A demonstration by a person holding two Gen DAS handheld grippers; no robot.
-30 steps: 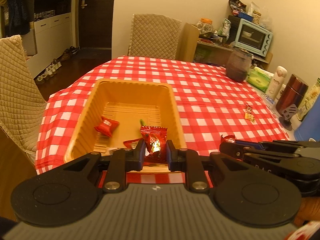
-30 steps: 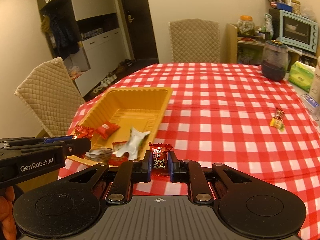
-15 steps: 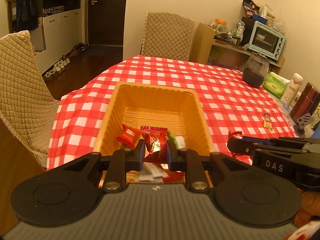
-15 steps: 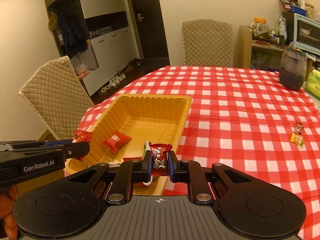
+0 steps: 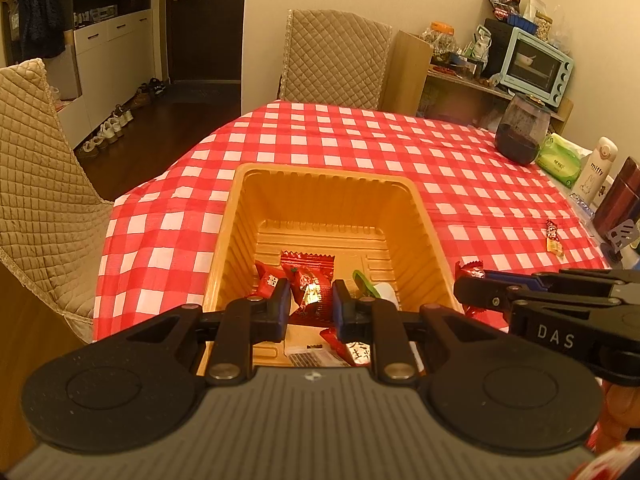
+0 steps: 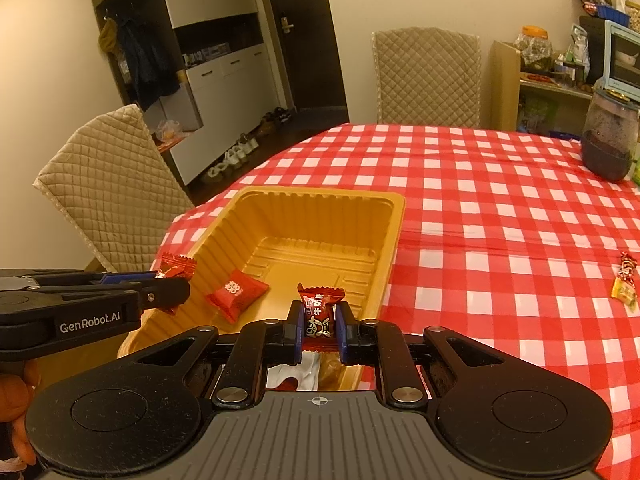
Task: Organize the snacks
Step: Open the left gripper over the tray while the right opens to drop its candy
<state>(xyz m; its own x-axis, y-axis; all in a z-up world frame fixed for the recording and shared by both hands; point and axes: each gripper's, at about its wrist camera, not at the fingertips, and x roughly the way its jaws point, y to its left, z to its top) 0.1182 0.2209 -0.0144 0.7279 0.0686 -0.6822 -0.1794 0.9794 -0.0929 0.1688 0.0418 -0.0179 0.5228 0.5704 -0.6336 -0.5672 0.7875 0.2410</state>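
Note:
A yellow plastic tray point(image 5: 320, 176) sits on the red checked tablecloth and holds several wrapped snacks, among them a square red candy point(image 6: 236, 294). My left gripper point(image 5: 308, 300) is shut on a red candy with a gold mark point(image 5: 310, 292), hanging over the tray's near end. My right gripper point(image 6: 318, 320) is shut on a red wrapped candy point(image 6: 319, 312) above the tray's near right part. Each gripper shows side-on in the other's view: the right gripper point(image 5: 464, 292) beside the tray's right rim, the left gripper point(image 6: 176, 288) at its left rim point(image 6: 320, 194).
Two small candies point(image 5: 554, 236) lie loose on the cloth to the right. Along the far right edge stand a dark jar point(image 5: 520, 136), a green tissue pack point(image 5: 560, 160), a white bottle point(image 5: 598, 168) and a brown flask point(image 5: 620, 196). Quilted chairs point(image 5: 40, 184) flank the table.
Both grippers have travelled together toward the tray and slightly down, each still holding its candy. The tray now lies directly under them and fills more of both views.

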